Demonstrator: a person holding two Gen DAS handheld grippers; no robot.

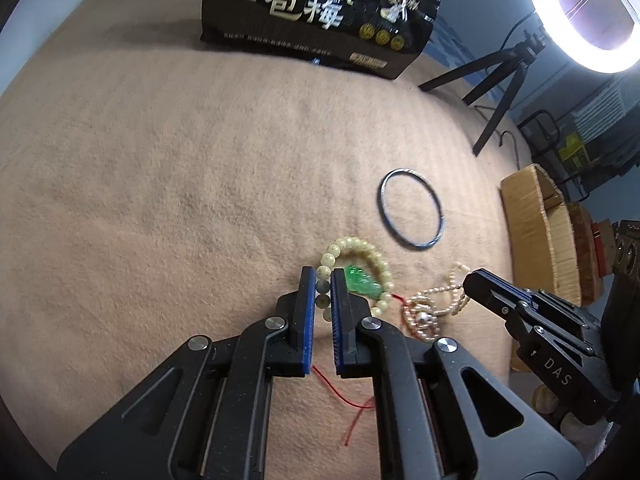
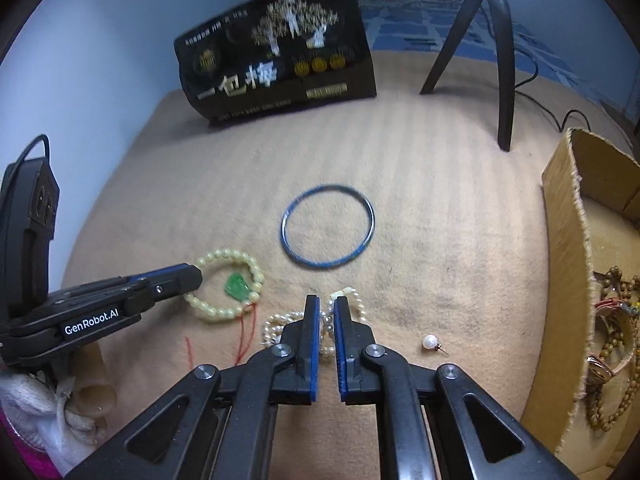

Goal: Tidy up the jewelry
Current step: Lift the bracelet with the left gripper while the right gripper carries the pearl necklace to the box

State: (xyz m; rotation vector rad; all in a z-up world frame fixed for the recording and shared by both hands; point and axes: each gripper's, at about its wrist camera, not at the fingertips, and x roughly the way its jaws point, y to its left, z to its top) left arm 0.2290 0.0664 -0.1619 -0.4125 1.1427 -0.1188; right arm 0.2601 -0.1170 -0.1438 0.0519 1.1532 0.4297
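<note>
The left hand-held gripper point(image 1: 323, 280) pinches the cream bead bracelet point(image 1: 354, 268); the right hand-held gripper point(image 2: 326, 304) clamps the pearl strand point(image 2: 276, 326). Ahead of both lies a blue bangle point(image 2: 327, 232).

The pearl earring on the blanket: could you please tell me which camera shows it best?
The right wrist view: the pearl earring lies in the open on the blanket, right of the right gripper. The left wrist view does not show it.

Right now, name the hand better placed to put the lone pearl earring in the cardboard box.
Right. The right gripper is beside the pearl earring and cardboard box; the left gripper is farther away, around the bead bracelet.
</note>
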